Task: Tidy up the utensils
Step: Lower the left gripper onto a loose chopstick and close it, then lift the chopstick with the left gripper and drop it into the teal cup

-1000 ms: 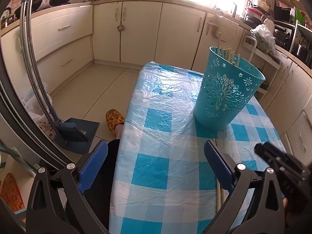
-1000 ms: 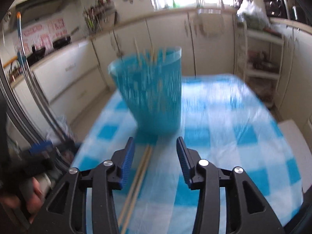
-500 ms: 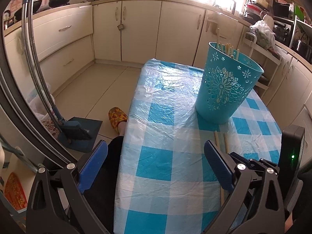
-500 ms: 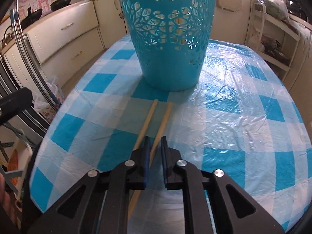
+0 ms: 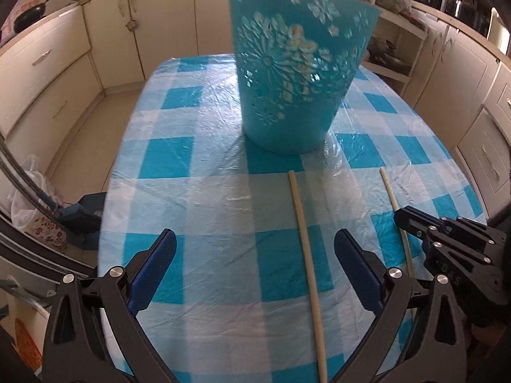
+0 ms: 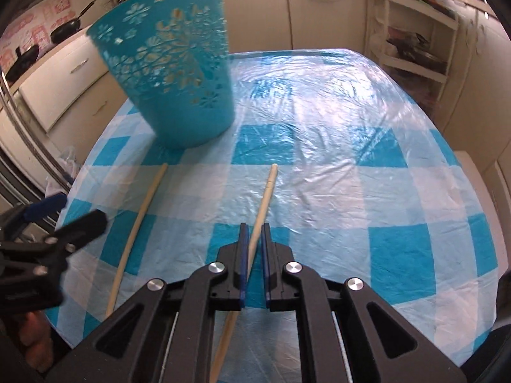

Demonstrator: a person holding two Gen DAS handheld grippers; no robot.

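R hand-held gripper (image 6: 252, 252): clenched on one chopstick (image 6: 263, 198), pads pinching the stick partway along its length; far tip points toward the basket, near end runs back under the gripper body. Stick looks lifted a little at the grip, can't confirm off the cloth. Gripper pitched steeply down, fingers aimed fwd along the stick.

L hand-held gripper (image 5: 255, 271): released, jaws wide, nothing between the pads. Second chopstick (image 5: 306, 249) lies flat on the counter (image 5: 179, 159), just inside the right-side pad, not touched. Gripper also tilted down, hovering low over the checked cloth. Part of the person's hand shows at lower left of the R wrist view.

Step, as I read it: pick-up phase. R has its stick; L lining up on the other.

Next move calls for: L to shift so the stick sits centred btwn pads, drop to cloth level, then close. Thin round stick, may roll or slip on the plastic cover. After that, lift and tip each stick upright into the basket.

Far: blue basket (image 5: 297, 73) upright on the counter, past both stick tips, near but not touching. Pale sticks visible through its cut-outs, so some utensils prob. already in.
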